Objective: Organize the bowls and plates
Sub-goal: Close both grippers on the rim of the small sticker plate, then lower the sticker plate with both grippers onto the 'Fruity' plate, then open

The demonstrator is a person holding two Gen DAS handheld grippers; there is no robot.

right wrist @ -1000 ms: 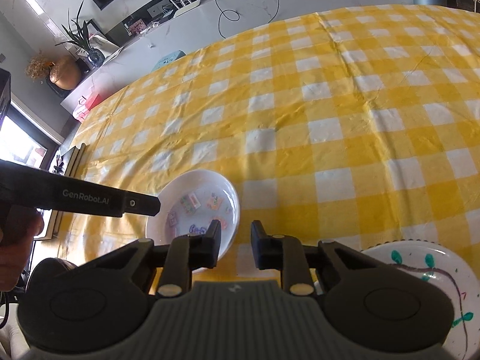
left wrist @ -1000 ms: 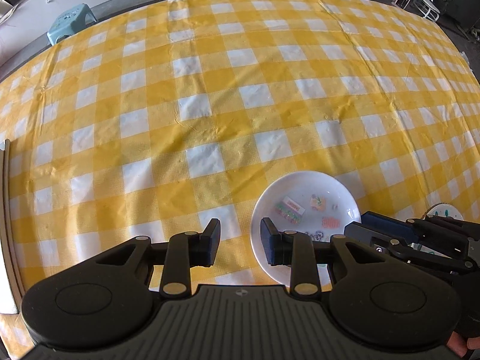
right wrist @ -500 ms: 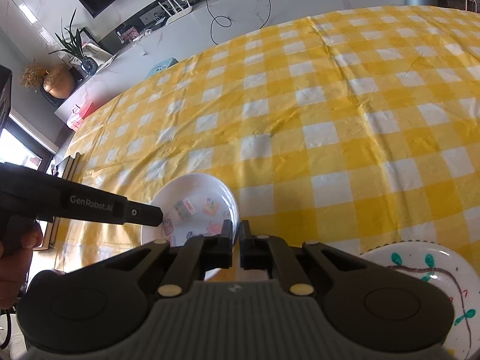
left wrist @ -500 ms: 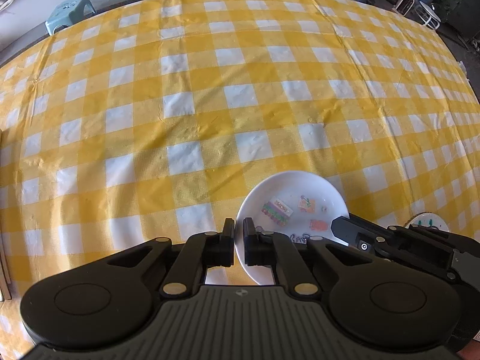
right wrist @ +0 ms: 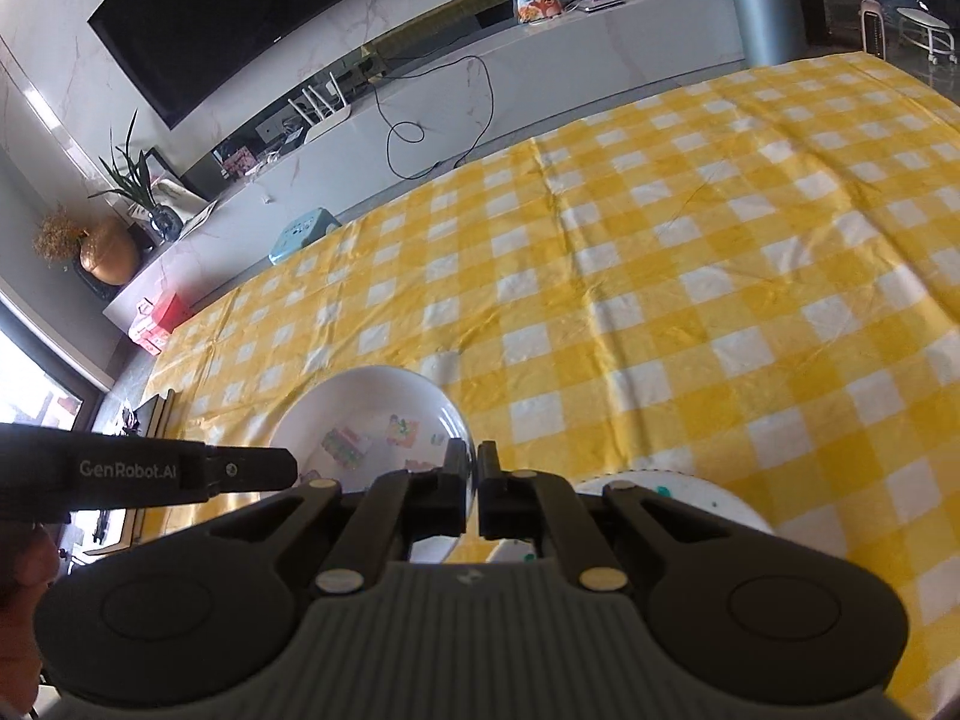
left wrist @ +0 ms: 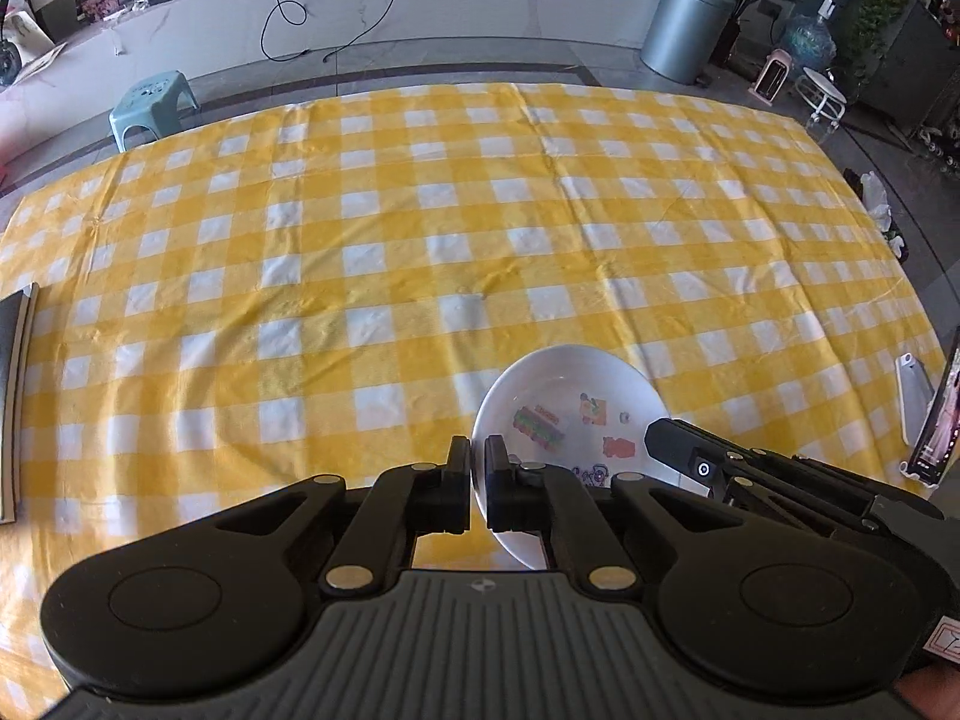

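Note:
A white bowl [left wrist: 570,390] with small coloured pictures inside hangs above the yellow checked tablecloth [left wrist: 390,276]. My left gripper [left wrist: 477,471] is shut on its left rim, and the thin edge shows between the fingers. My right gripper [right wrist: 472,477] is shut on the opposite rim of the bowl [right wrist: 372,408]. In the left wrist view the right gripper's tip [left wrist: 690,462] reaches in over the bowl's right side. A white plate [right wrist: 690,498] with green marks lies on the cloth, mostly hidden behind my right gripper.
A phone on a stand [left wrist: 936,414] is at the table's right edge and a dark book [left wrist: 12,396] at the left edge. Beyond the far edge stand a blue stool [left wrist: 153,102] and a grey bin [left wrist: 684,30].
Both grippers went from open to shut on opposite rims of the bowl. Both hands then rose and tilted up, so the far table edge and the room came into view.

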